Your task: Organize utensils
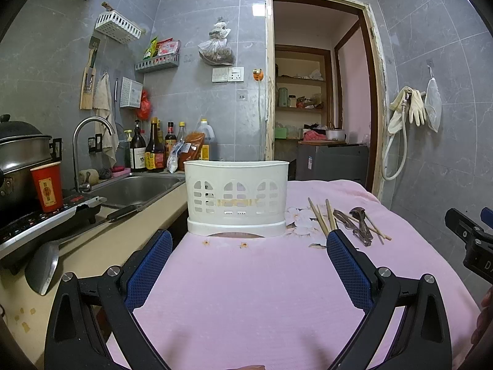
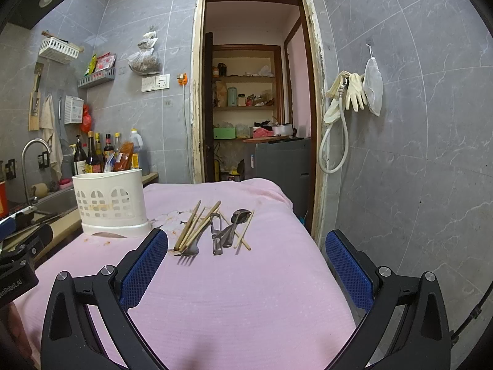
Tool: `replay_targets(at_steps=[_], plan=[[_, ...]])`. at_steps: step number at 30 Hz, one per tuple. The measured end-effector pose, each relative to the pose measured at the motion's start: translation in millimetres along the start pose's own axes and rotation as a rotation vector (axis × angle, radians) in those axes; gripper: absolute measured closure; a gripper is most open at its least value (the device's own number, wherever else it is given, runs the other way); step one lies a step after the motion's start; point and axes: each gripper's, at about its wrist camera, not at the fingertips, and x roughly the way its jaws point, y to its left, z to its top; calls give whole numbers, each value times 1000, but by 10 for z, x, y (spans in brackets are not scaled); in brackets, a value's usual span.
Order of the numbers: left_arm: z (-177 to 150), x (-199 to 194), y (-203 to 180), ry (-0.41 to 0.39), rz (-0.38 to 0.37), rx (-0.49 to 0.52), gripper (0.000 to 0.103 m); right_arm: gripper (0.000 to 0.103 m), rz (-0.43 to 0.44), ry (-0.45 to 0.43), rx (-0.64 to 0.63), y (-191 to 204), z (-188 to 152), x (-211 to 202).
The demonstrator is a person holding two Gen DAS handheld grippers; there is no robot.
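Pink cloth covers the table (image 2: pixel 234 302), and the utensils lie in a loose heap at the centre of the right view: chopsticks (image 2: pixel 197 226), a fork (image 2: pixel 188 251) and a spoon (image 2: pixel 237 220), just right of the white holder (image 2: pixel 111 203). Both the right tongs (image 2: pixel 246 262) and left tongs (image 1: pixel 249 262) are spread wide, holding nothing. The next pick looks best made on one outlying piece, pinched across its handle, since the chopsticks overlap the fork and would drag it.
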Motion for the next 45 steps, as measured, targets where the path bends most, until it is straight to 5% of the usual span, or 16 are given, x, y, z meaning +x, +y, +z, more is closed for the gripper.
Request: replay_targets(at_steps=[45], plan=[[-65,64,-56,18,-6,4,5,0,-2,2,0,32,-27,-33]])
